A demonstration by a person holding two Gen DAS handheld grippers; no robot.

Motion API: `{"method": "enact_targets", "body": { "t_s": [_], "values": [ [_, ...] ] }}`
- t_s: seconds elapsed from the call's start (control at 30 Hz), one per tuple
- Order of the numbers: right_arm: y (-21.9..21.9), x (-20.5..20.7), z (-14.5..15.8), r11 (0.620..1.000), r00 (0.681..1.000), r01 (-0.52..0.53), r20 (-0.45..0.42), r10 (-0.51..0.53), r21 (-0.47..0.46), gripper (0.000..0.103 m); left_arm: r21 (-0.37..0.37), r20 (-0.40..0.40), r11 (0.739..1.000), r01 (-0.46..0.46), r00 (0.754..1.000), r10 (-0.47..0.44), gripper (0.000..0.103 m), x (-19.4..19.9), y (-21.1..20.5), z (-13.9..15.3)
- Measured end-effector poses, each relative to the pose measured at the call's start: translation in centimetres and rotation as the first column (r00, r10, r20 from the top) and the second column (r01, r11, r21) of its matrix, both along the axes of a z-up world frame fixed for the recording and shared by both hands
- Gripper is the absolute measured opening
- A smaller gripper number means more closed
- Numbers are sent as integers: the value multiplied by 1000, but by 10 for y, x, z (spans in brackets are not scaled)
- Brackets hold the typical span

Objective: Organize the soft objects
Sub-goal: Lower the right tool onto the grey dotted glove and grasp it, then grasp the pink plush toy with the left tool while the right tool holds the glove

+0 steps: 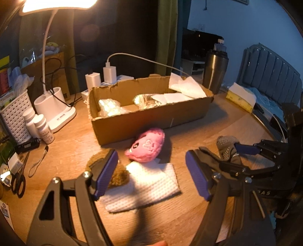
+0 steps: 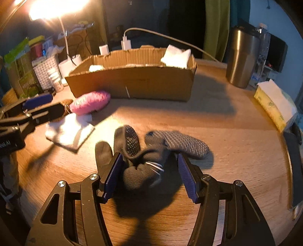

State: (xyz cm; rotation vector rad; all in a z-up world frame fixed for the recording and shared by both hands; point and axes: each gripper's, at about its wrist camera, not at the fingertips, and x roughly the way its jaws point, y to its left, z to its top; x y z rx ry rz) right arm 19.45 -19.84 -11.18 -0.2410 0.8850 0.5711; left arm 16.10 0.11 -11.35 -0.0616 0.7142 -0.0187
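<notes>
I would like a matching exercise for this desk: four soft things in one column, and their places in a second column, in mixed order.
Things:
1. pink plush toy
2. dark gloves
3. white cloth
4. folded white tissue

Places:
A. between the open right gripper's fingers
B. on the cardboard box's right end
C. on the table just in front of the box
D. flat under the open left gripper

Pairs: 1-C, 2-A, 3-D, 4-B

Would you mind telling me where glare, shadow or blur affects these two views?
Left wrist view: the lit white desk lamp blows out the top, and the white waffle-textured cloth glares. Right wrist view: the dark grey knitted gloves look motion-blurred, with a heavy shadow below on the wooden table.
</notes>
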Motion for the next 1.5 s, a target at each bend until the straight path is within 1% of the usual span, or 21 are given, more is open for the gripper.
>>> {"method": "enact_targets", "body": {
  "t_s": [0.03, 0.07, 0.17, 0.4, 0.5, 0.57, 0.77, 0.97, 1.0, 1.03, 1.07, 1.1, 1.2, 1.3, 1.5],
  "values": [
    [0, 0, -2, 1000, 1000, -5, -2, 5, -2, 52, 4, -5, 1000, 0, 1000, 0, 75, 2, -1, -1],
    [1, 0, -2, 1000, 1000, -20, -9, 20, 6, 40, 7, -11, 1000, -1, 1000, 1, 75, 4, -3, -2],
    [2, 1, -1, 999, 999, -41, 1, 41, 8, 36, 18, -35, 1000, -6, 999, 6, 75, 12, -6, -5],
    [-5, 9, 5, 996, 998, -60, -23, 61, 63, 35, 44, -67, 998, -37, 997, 40, 75, 32, -11, -11],
    [-10, 11, 9, 995, 998, -61, -20, 62, 75, 35, 58, -88, 997, -54, 994, 59, 75, 42, -12, -15],
    [-13, 12, 14, 996, 998, -62, -5, 63, 69, 35, 58, -98, 996, -65, 993, 70, 75, 49, -12, -17],
    [-24, 20, 23, 994, 999, -44, 15, 43, 100, 35, 47, -143, 994, -103, 984, 108, 75, 69, -7, -27],
    [-28, 25, 25, 993, 999, -37, 16, 35, 112, 35, 45, -171, 995, -91, 981, 97, 74, 75, -10, -38],
    [-29, 25, 26, 993, 999, -38, 18, 36, 112, 35, 44, -166, 995, -94, 981, 100, 74, 75, -9, -39],
    [-29, 25, 28, 993, 999, -38, 21, 36, 112, 35, 43, -160, 995, -93, 982, 99, 64, 74, -10, -39],
    [-29, 25, 29, 993, 999, -38, 24, 35, 113, 35, 48, -162, 995, -89, 982, 96, 57, 75, -11, -39],
    [-30, 24, 30, 993, 999, -37, 27, 34, 114, 35, 49, -163, 995, -85, 982, 92, 53, 74, -12, -39],
    [-32, 24, 32, 993, 999, -31, 31, 28, 116, 35, 34, -158, 998, -61, 985, 65, 46, 73, -14, -39],
    [-32, 23, 35, 993, 999, -25, 39, 20, 115, 35, 13, -146, 999, -44, 988, 46, 43, 70, -15, -34],
    [-30, 18, 46, 993, 998, -16, 66, 9, 113, 35, -11, -99, 999, -30, 995, 29, 43, 58, -14, -18]
  ]
}}
